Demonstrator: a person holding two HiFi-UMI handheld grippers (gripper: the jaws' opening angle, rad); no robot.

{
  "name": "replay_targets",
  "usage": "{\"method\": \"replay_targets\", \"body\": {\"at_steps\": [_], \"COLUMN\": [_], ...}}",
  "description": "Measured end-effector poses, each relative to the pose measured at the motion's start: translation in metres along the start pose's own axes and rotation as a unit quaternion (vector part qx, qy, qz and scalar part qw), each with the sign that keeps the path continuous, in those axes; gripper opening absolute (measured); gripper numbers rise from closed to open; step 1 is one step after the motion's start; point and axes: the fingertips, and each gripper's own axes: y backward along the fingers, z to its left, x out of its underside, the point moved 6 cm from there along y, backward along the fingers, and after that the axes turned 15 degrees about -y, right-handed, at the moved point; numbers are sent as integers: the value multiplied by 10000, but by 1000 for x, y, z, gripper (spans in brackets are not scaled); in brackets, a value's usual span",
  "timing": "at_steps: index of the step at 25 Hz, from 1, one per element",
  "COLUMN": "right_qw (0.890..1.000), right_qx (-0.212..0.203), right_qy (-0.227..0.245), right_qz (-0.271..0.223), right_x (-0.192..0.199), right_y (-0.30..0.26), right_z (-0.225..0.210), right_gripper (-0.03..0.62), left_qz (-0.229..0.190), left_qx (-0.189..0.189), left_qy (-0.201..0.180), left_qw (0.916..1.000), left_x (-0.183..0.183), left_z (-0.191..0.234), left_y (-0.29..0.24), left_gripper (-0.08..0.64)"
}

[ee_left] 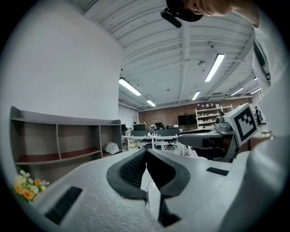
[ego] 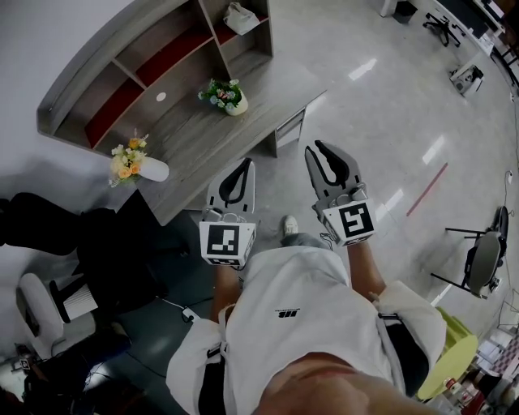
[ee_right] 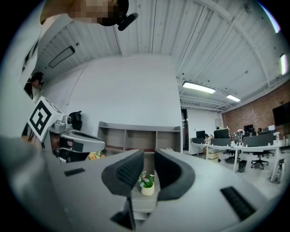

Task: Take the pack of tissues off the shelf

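The pack of tissues (ego: 241,18) is a white crumpled bundle in the right-hand compartment of the grey shelf unit (ego: 97,69), which stands on the wooden desk (ego: 203,138). In the left gripper view the pack (ee_left: 111,147) lies at the shelf's (ee_left: 59,136) right end. Both grippers hover short of the desk's front edge, far from the pack and empty. On my left gripper (ego: 247,164) (ee_left: 146,154) the pads touch at the tips. My right gripper (ego: 315,147) (ee_right: 149,156) shows a narrow gap, with a flower pot (ee_right: 147,183) seen through it.
Two flower pots stand on the desk, one central (ego: 225,97), one at the left end (ego: 134,162). A black chair with dark things on it (ego: 89,243) is left of me. An office chair (ego: 482,259) and a yellow-green stool (ego: 454,357) are on the right.
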Motion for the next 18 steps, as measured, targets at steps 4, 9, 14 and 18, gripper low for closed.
{"method": "replay_targets", "body": {"at_steps": [4,9,14,18], "right_qw": [9999,9998,9997,9997], "right_qx": [-106,-191,-233,-236], "right_qy": [-15,-33,-42,-31], "right_qz": [43,84,100,108], "right_x": [-2,-4,-6,-8], "right_y": [-16,-37,-56,-73], "right_z": [-13,-25,-37,-44], "right_gripper": [60,60,60,60], "left_qz": [33,72,63,74], "left_qx": [-84,-182,-233,-233], "left_qy": [-22,36,32,31], "left_qw": [10000,9998,9997,9997], "left_x": [1,5,5,8], "left_z": [7,19,31,41], "left_y": [-17,-34,-51,-64], "left_gripper": [29,29,29,29]}}
